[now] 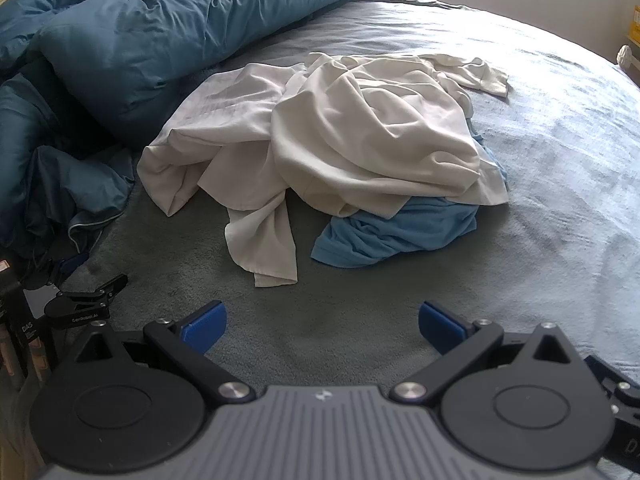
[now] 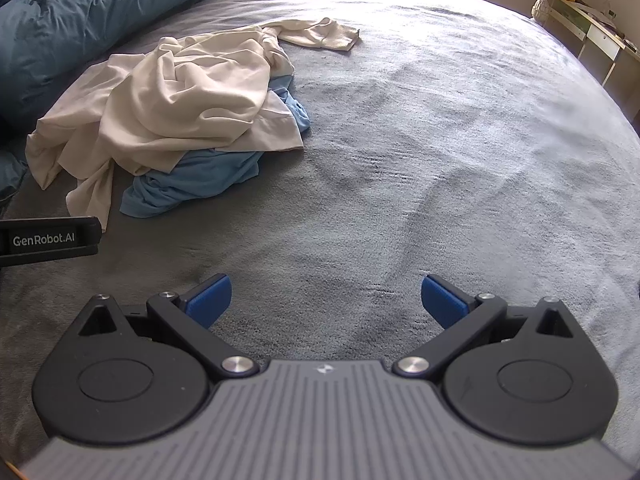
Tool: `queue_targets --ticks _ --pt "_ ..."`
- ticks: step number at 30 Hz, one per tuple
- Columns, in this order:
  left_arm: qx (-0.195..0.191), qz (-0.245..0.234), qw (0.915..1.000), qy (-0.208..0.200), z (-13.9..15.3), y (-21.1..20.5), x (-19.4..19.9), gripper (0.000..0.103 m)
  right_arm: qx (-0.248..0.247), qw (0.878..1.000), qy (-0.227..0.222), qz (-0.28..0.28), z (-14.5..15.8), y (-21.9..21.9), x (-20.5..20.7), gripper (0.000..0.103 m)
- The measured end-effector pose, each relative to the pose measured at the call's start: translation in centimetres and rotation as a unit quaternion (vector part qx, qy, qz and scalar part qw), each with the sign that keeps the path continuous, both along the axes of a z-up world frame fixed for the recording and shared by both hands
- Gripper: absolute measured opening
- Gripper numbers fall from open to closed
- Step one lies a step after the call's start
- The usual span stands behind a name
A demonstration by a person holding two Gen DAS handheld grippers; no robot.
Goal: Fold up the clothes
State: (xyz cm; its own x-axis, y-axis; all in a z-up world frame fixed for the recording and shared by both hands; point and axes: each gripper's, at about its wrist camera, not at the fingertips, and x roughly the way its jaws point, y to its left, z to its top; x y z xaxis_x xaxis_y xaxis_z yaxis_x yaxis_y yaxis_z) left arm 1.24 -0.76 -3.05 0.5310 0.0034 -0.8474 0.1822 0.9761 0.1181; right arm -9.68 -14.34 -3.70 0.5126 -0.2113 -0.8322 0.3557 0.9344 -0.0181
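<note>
A crumpled pile of cream-white garments (image 1: 340, 132) lies on the grey bed cover (image 1: 540, 200), with a light blue garment (image 1: 396, 236) sticking out from under its near edge. In the right wrist view the same white pile (image 2: 180, 100) and blue garment (image 2: 192, 188) sit to the upper left. My left gripper (image 1: 322, 326) hovers open in front of the pile, nothing between its blue pads (image 1: 206, 326). My right gripper (image 2: 326, 300) is open too, over bare cover to the right of the clothes. A black part of the left gripper (image 2: 48, 240) shows at the left edge.
A bunched teal duvet (image 1: 140, 40) fills the back left of the bed, also the teal duvet (image 2: 100, 4) at top left. Wide grey cover (image 2: 460, 140) spreads to the right. A pale shelf or desk (image 2: 588, 28) stands beyond the bed's far right edge.
</note>
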Motion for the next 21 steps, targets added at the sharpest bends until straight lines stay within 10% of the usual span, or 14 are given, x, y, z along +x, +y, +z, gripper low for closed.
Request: queue_targets --ticks 21 --pt "0.004 -0.007 0.9999 0.008 -1.1 0.3 1.4 0.103 -0.003 1.0 0.008 -0.006 -0.6 0.4 1.1 0.102"
